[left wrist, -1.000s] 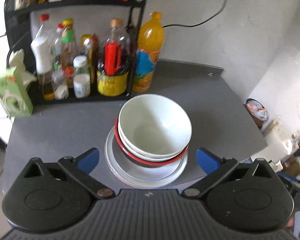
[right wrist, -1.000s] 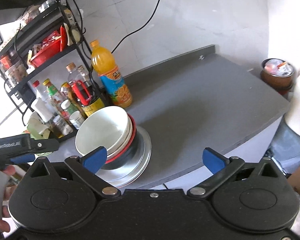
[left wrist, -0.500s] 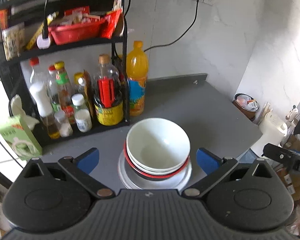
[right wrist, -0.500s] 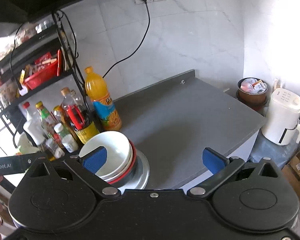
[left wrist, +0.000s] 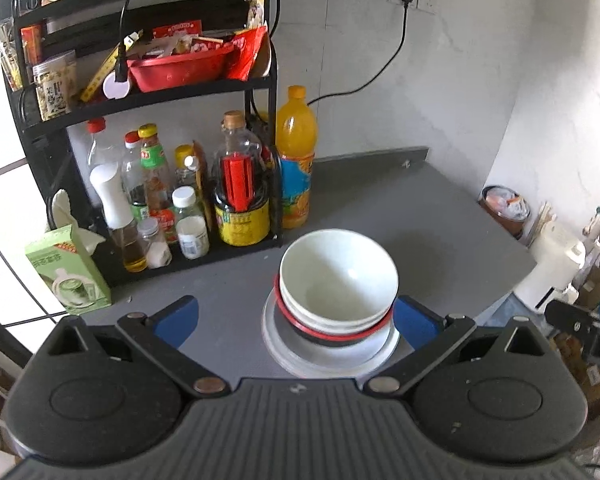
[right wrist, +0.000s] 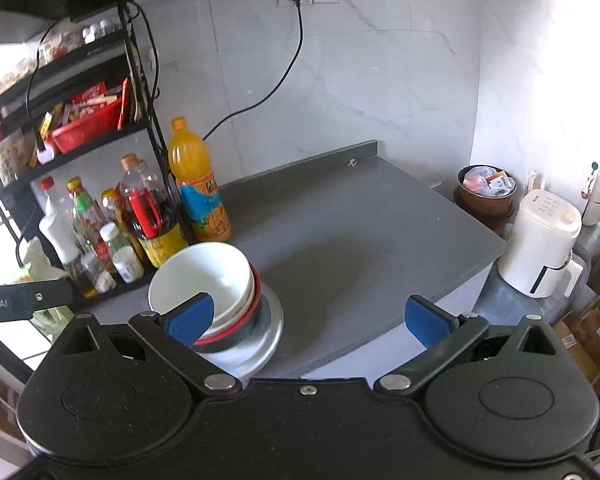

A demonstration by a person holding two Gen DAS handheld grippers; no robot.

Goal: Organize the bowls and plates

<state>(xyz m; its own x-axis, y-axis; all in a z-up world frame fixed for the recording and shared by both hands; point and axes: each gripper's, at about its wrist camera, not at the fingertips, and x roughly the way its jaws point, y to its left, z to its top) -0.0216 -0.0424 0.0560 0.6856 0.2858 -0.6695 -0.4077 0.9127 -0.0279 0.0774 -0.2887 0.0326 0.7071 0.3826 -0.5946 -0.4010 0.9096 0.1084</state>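
1. Left gripper [left wrist: 296, 318]: its blue-padded jaws stand wide apart with nothing between them. It hangs off the near edge of the grey counter [left wrist: 440, 236], looking down at the crockery.

2. Right gripper [right wrist: 308, 318]: its jaws are likewise spread wide and it carries nothing. It sits back from the near edge, and the stack shows past its left finger rather than between the two.

3. Stack at the near edge: a pale plate [left wrist: 324, 356] lies flat on the counter. On it sits a dark bowl with a red rim [left wrist: 332, 330], and nested in that are white bowls, the topmost white bowl [left wrist: 338, 280] open and empty. They look centred on one another, not tilted.

4. Middle of the counter: bare grey surface runs to the right edge and the far edge. No other plate or bowl shows in either view.

5. Far-left corner: a black rack [left wrist: 148, 98] of sauce bottles and an orange drink bottle [left wrist: 296, 156] stand just behind the stack.

6. Step in hand, as I judge it: the stacking looks finished and both grippers are clear of it.

7. Next move: little beyond checking the pile sits square. If it must be shifted, grip the plate's rim and keep off the bottles.
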